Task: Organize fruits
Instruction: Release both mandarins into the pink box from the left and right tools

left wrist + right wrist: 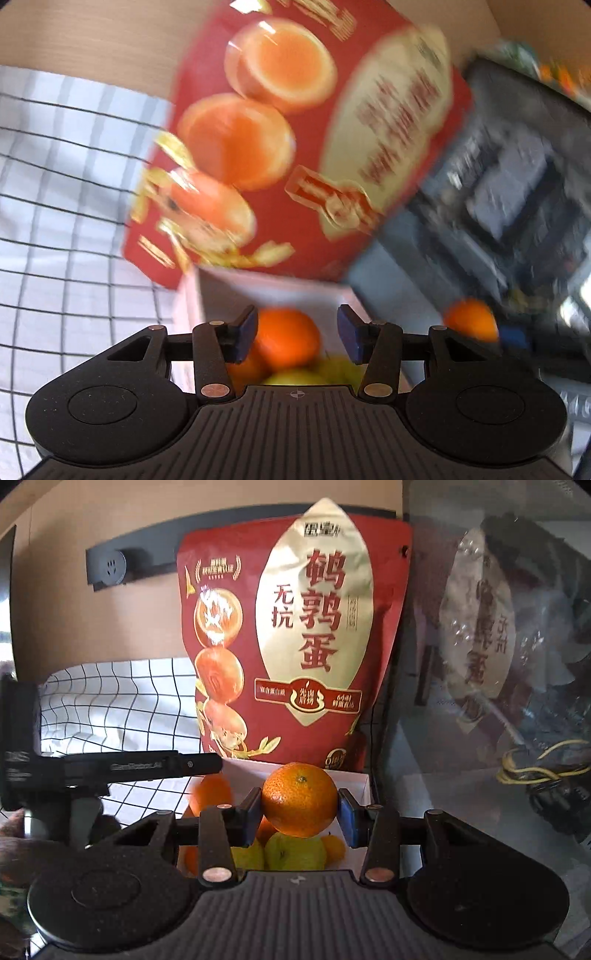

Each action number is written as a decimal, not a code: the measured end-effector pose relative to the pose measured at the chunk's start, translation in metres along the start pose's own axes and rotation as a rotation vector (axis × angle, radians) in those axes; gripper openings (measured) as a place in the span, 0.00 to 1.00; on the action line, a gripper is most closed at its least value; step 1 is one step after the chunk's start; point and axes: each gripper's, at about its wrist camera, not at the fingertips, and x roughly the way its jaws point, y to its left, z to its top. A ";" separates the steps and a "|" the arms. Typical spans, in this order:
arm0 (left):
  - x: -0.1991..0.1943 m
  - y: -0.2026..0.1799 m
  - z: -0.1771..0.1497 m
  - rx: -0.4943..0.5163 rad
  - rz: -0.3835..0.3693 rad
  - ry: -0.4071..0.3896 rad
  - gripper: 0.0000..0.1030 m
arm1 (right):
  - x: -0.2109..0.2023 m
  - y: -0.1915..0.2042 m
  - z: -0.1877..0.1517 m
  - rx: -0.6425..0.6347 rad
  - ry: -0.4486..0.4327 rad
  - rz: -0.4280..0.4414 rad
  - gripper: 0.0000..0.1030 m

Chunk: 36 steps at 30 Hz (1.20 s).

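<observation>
An orange hangs just above the white box. Below, inside the box, lie green apples and more oranges.

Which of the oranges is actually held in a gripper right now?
The orange clamped in the right gripper, above the white box. The other oranges lie loose inside the box beside green fruits.

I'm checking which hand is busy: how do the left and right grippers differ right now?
The right gripper is shut on an orange; the left gripper is open and holds nothing. The left wrist view is blurred, the right wrist view sharp. Both are above the white box of fruit before the red bag.
</observation>
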 end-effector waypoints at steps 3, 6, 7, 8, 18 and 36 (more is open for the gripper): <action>-0.004 -0.009 -0.008 0.059 0.079 -0.054 0.51 | 0.004 0.003 0.003 0.014 0.002 -0.022 0.41; -0.023 -0.006 -0.018 0.021 0.076 -0.125 0.51 | 0.002 0.004 0.004 0.016 0.002 -0.012 0.41; -0.030 -0.004 -0.022 0.006 0.076 -0.139 0.51 | 0.002 0.004 0.003 0.011 0.006 -0.002 0.41; -0.036 -0.003 -0.025 -0.006 0.080 -0.148 0.51 | 0.003 0.006 0.002 0.002 0.010 0.010 0.41; -0.083 0.001 -0.067 0.050 0.272 -0.130 0.51 | 0.045 0.015 -0.002 0.057 0.021 0.100 0.63; -0.083 -0.017 -0.173 0.170 0.432 0.006 0.52 | 0.021 0.038 -0.137 0.026 0.166 0.107 0.75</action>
